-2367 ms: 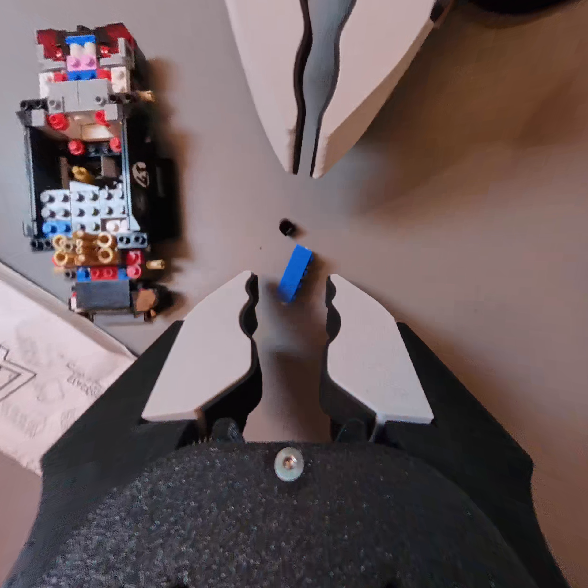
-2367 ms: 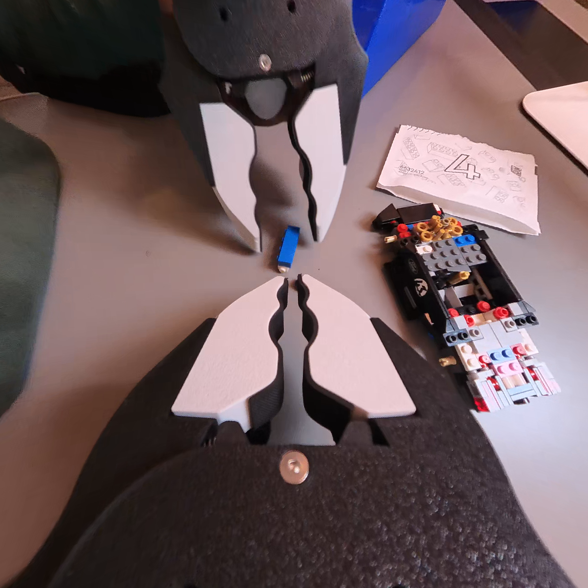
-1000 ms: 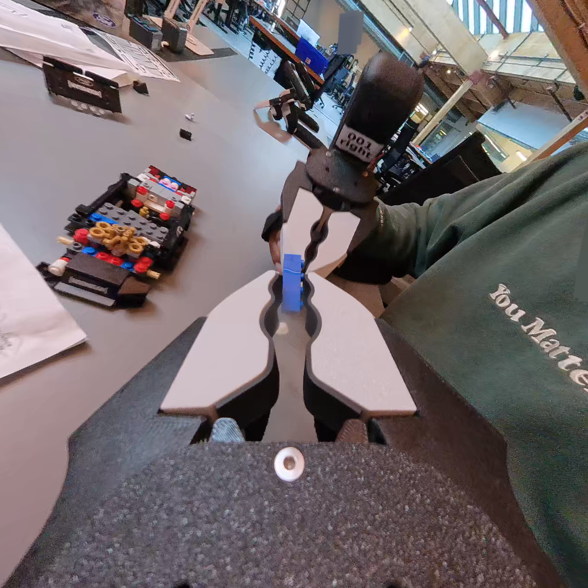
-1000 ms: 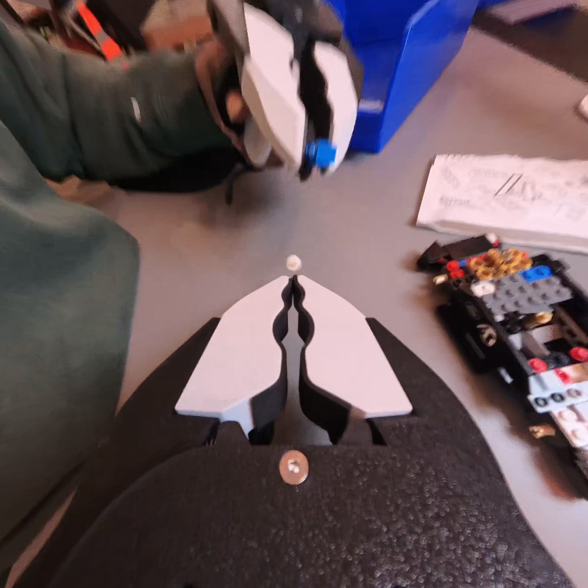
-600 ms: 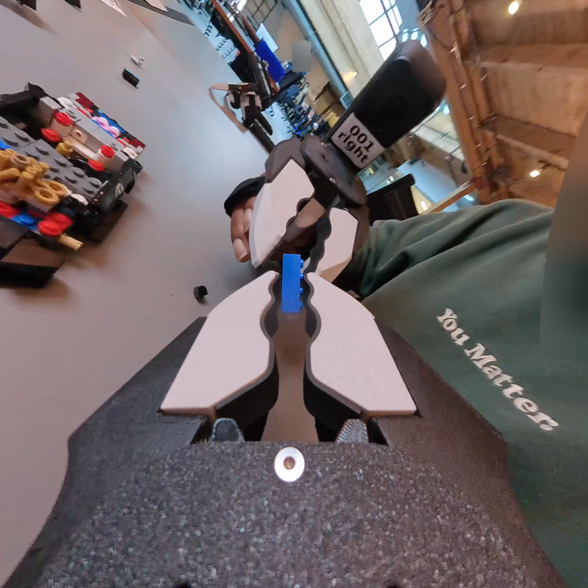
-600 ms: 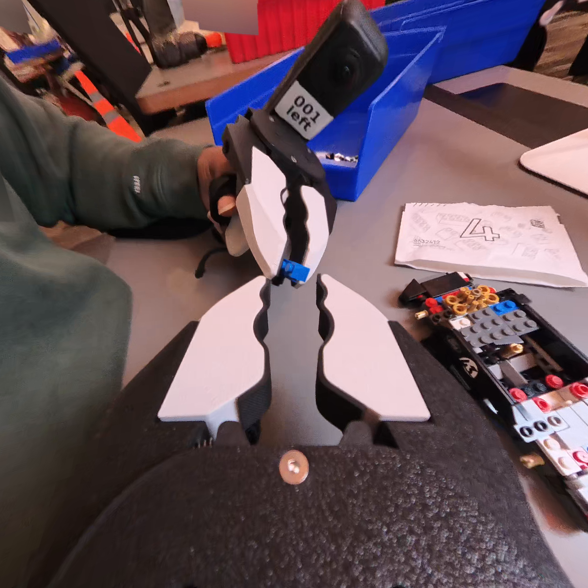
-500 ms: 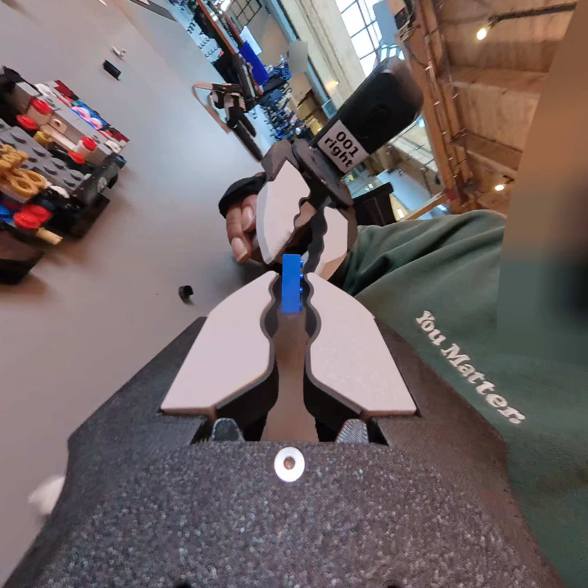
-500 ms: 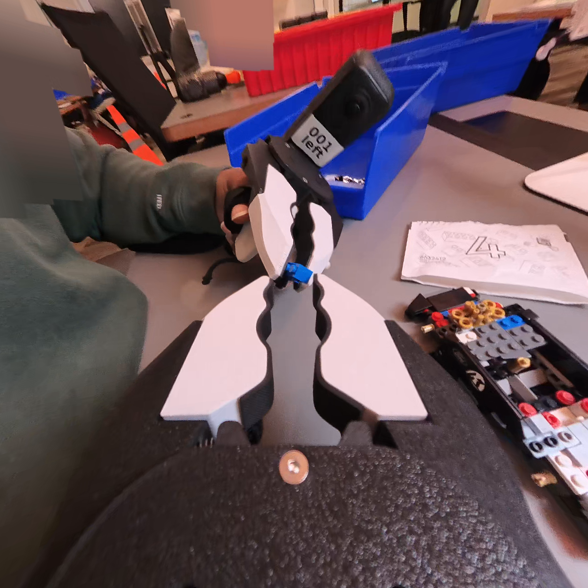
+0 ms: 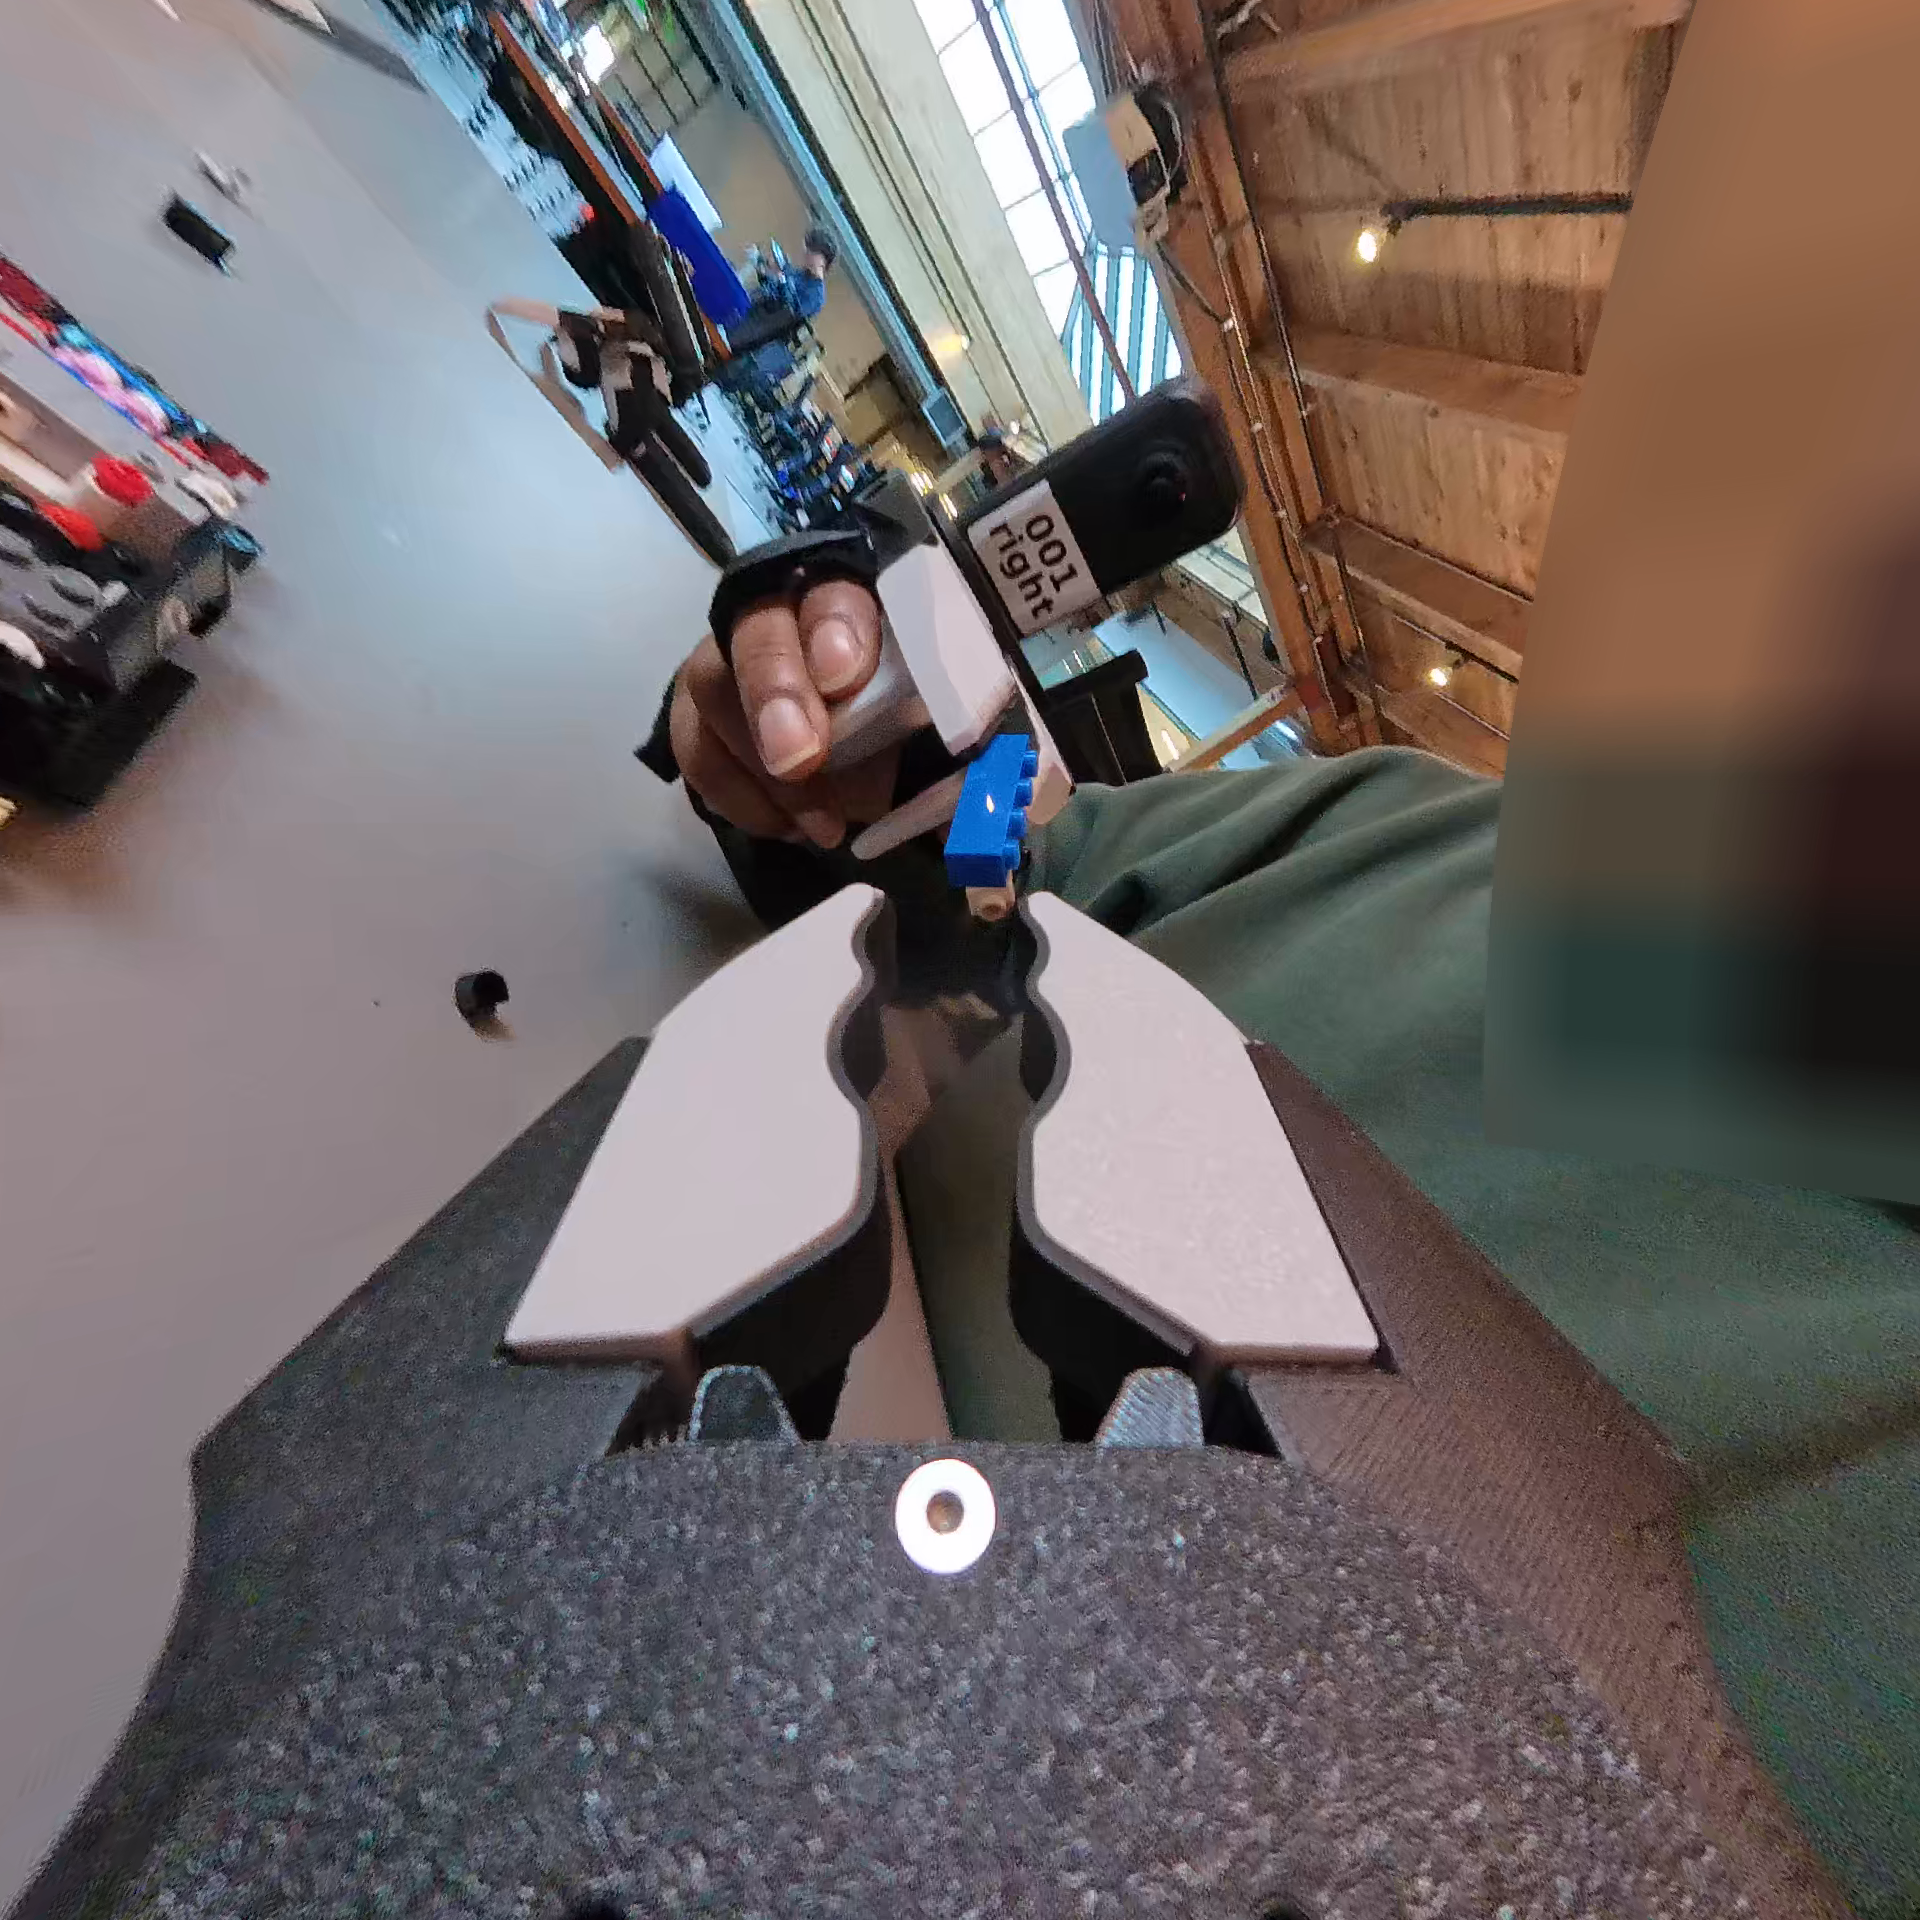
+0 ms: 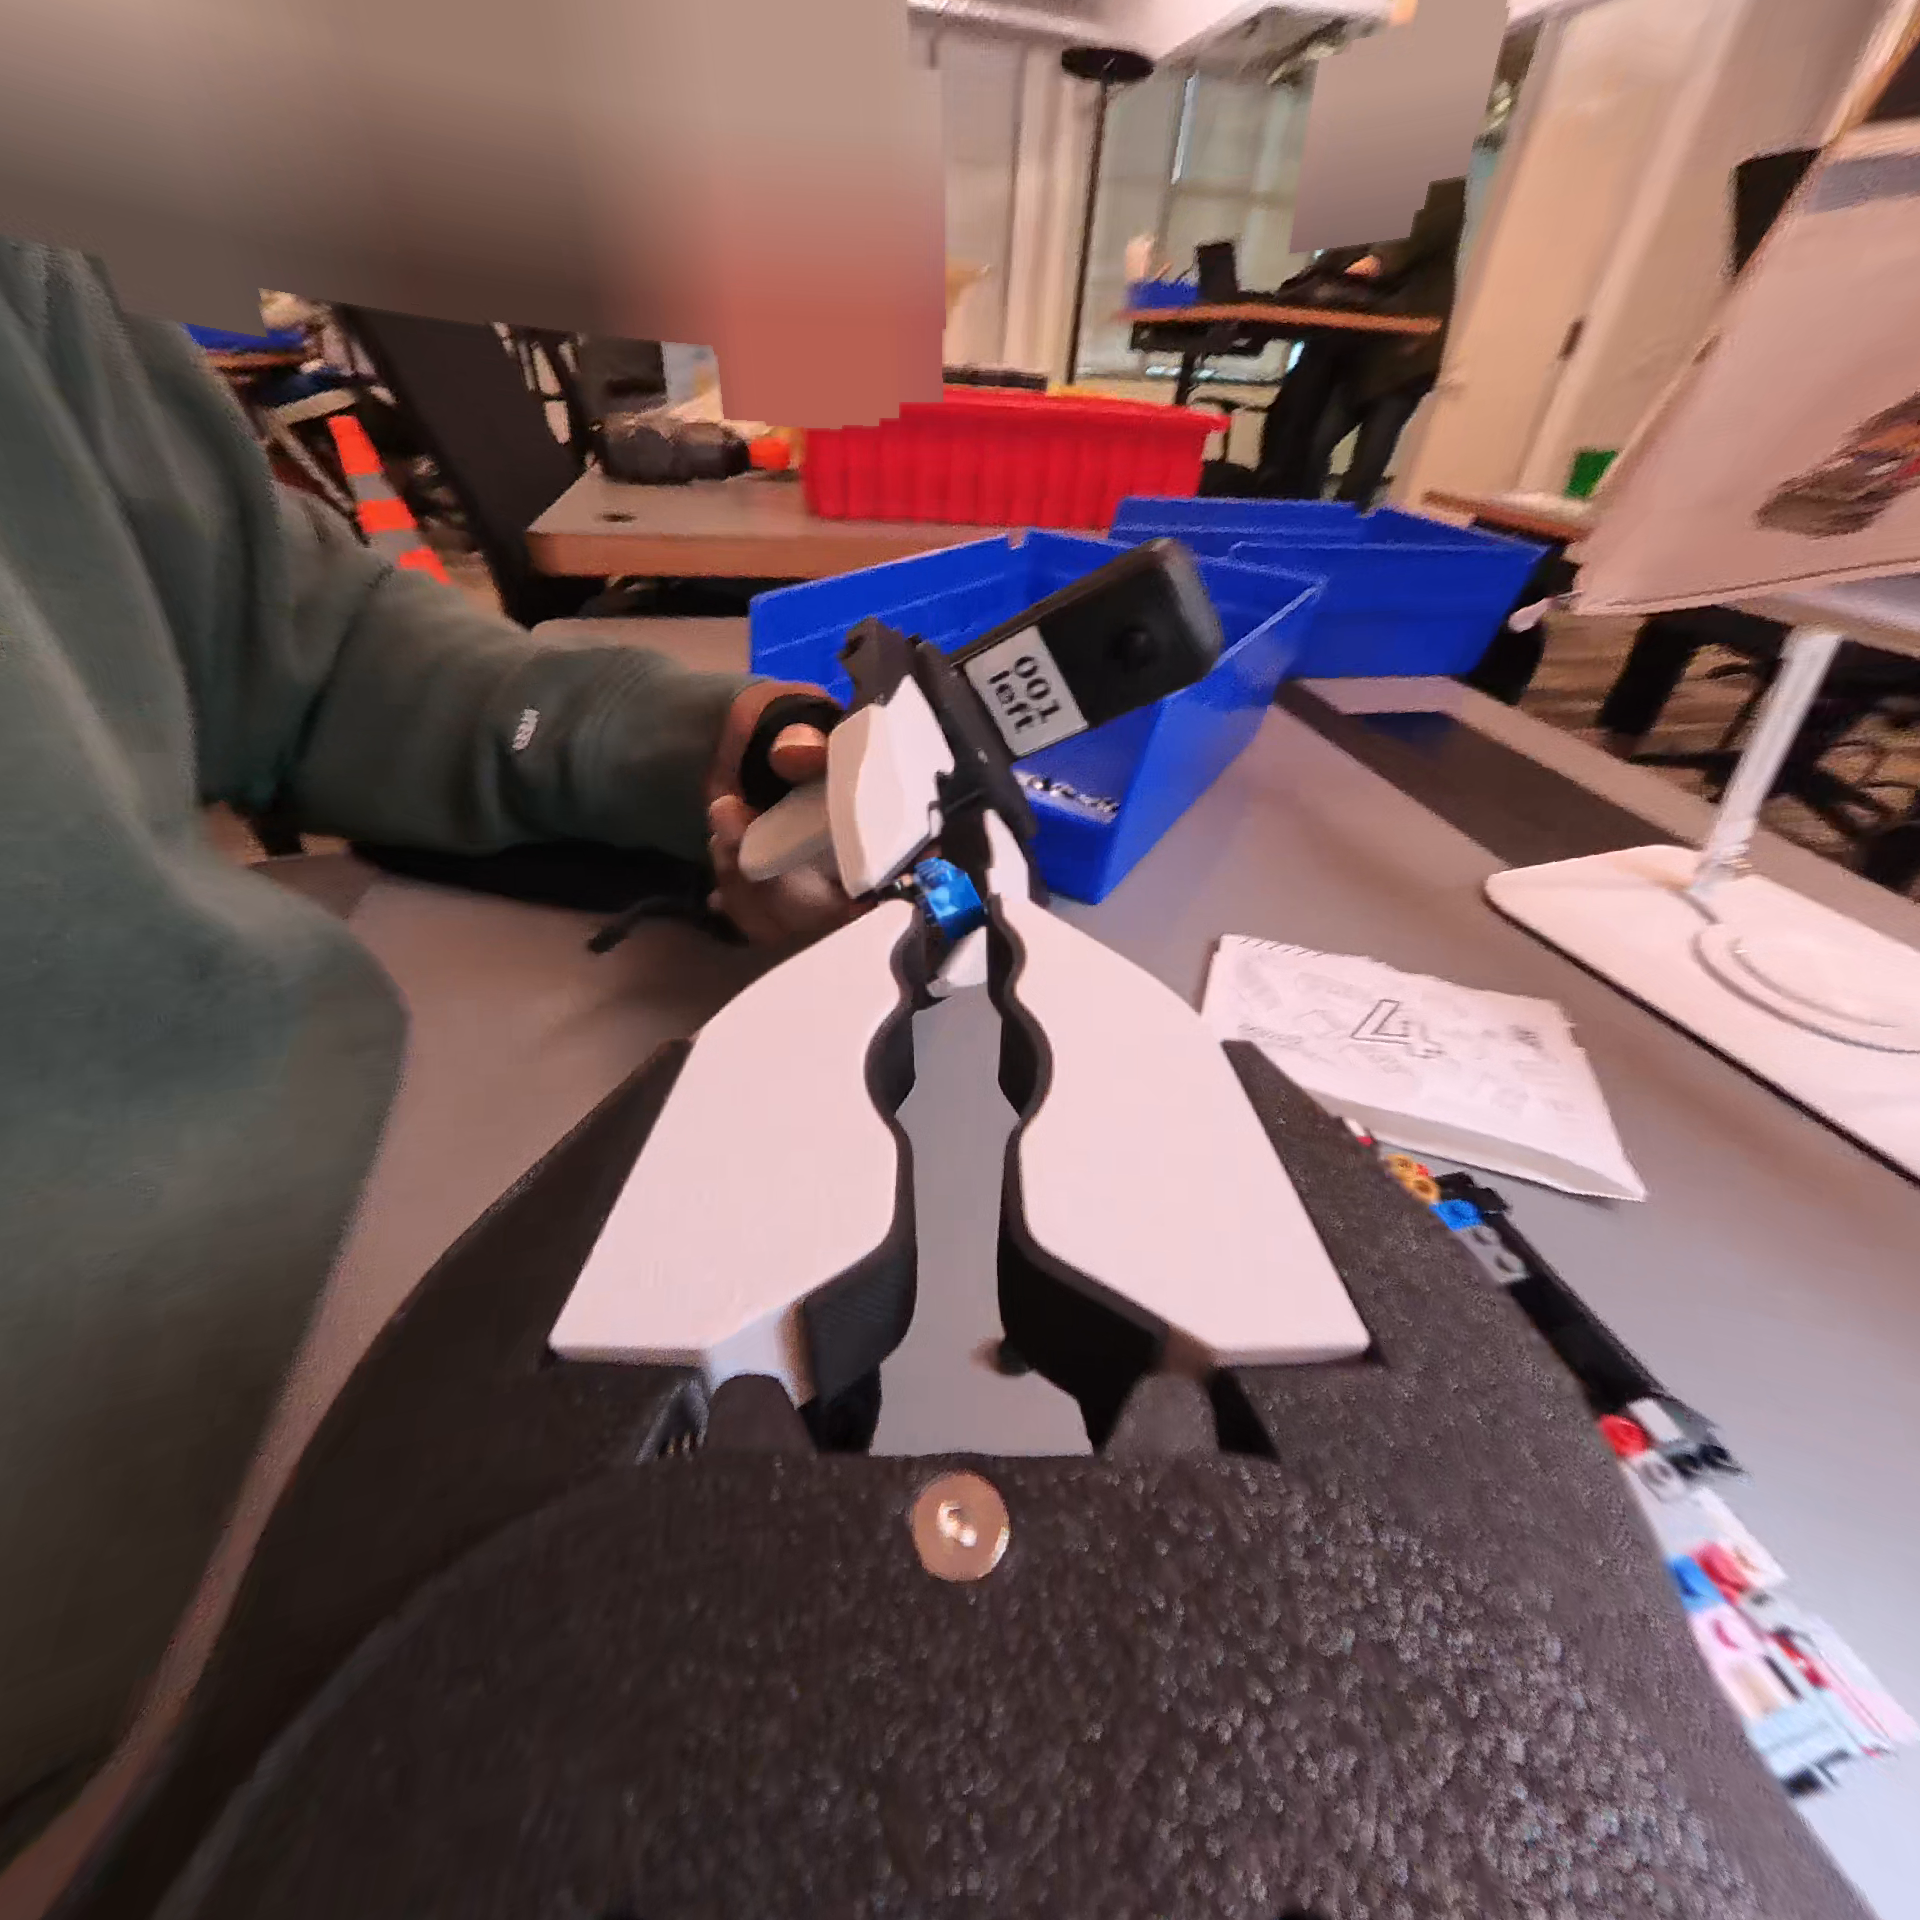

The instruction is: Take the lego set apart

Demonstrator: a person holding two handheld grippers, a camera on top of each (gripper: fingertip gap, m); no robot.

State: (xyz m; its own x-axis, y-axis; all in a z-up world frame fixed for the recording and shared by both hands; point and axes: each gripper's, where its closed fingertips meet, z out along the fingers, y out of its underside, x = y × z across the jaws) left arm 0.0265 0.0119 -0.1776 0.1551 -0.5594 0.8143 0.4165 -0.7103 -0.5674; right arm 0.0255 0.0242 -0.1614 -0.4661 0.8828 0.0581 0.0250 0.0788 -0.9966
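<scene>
A small blue brick with a tan peg at its lower end is held above the grey table. My right gripper is shut on the blue brick; in the left wrist view the right gripper holds the brick just beyond my left fingertips. My left gripper is open, with the peg end in the gap between its tips, touching neither. The partly built lego car lies on the table at the far left of the left wrist view and at the lower right of the right wrist view.
A tiny black piece lies loose on the table. A white printed paper bag, a blue bin and a white lamp base stand beyond the car. A person's green sleeve lies at the left. Less than 4 cm separates the two grippers' tips.
My left gripper has opened and let go of the blue brick. My right gripper has shut on it and turned it, and the two grippers are tip to tip.
</scene>
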